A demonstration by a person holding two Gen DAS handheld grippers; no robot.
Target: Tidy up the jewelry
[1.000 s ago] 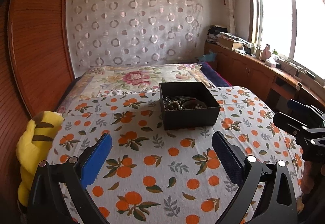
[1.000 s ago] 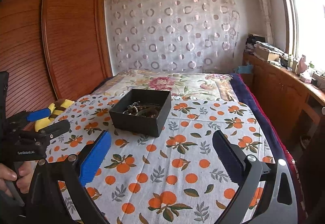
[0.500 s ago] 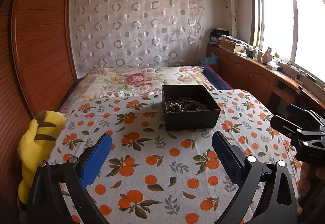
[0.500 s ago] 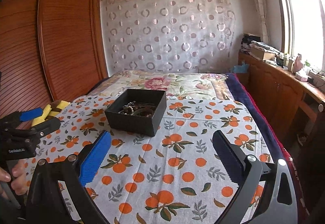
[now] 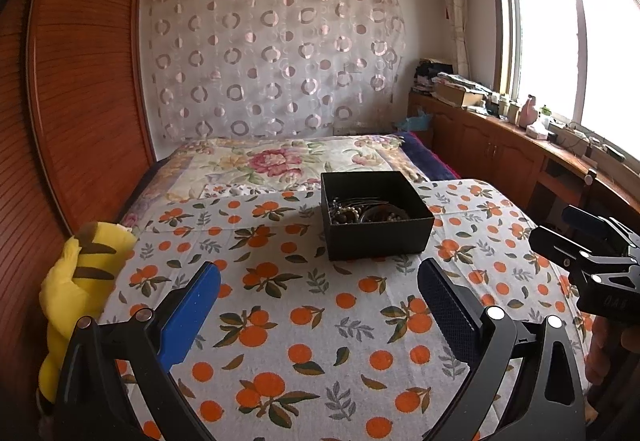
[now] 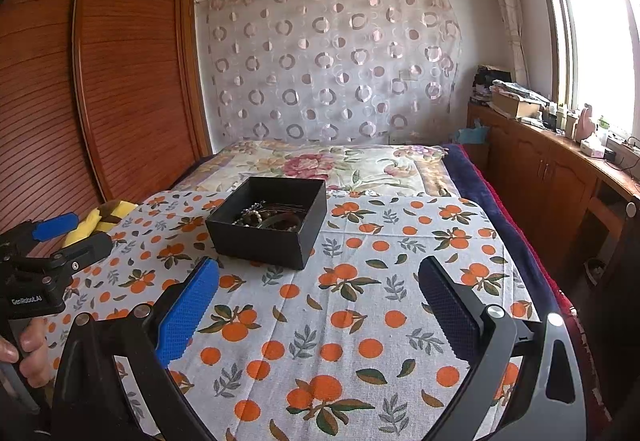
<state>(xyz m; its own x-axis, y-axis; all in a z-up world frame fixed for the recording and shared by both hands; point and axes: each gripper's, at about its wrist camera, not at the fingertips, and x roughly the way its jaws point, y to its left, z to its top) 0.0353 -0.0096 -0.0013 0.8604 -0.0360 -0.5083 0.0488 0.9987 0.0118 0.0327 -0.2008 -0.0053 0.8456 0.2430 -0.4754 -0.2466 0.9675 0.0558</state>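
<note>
Your left hand-held gripper (image 5: 318,291) is wide apart and holds nothing. Your right hand-held gripper (image 6: 318,289) is the same. Both hang over the bed (image 5: 304,325). The black box (image 5: 376,215) of jewelry (image 5: 366,212) sits mid-bed on the orange-print cloth (image 6: 360,305).

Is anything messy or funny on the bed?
Only a little. The jewelry lies in a tangled heap inside the black box, beads and bands mixed together. A yellow plush toy slumps off the bed's edge by the wardrobe. Nothing has spilled onto the orange-print cloth.
</note>
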